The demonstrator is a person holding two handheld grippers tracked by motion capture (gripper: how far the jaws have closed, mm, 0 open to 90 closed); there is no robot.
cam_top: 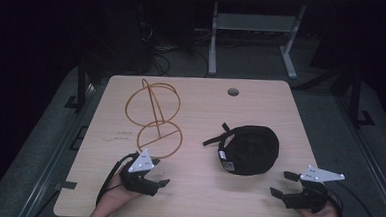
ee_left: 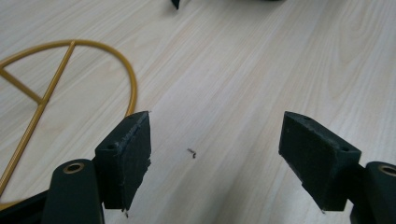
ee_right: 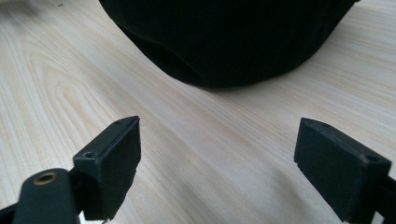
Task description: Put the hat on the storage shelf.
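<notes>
Grippers idle at the near table edge, left gripper and right gripper both jaws wide and empty, right aimed at the black fabric cap mid-table for approach, gold wire hat stand beside left.

- Black cap: a small white label sits on its near edge, facing the left gripper; print too small to read.
- Table: faint dark marks beyond the left gripper, illegible.
- No other text.
</notes>
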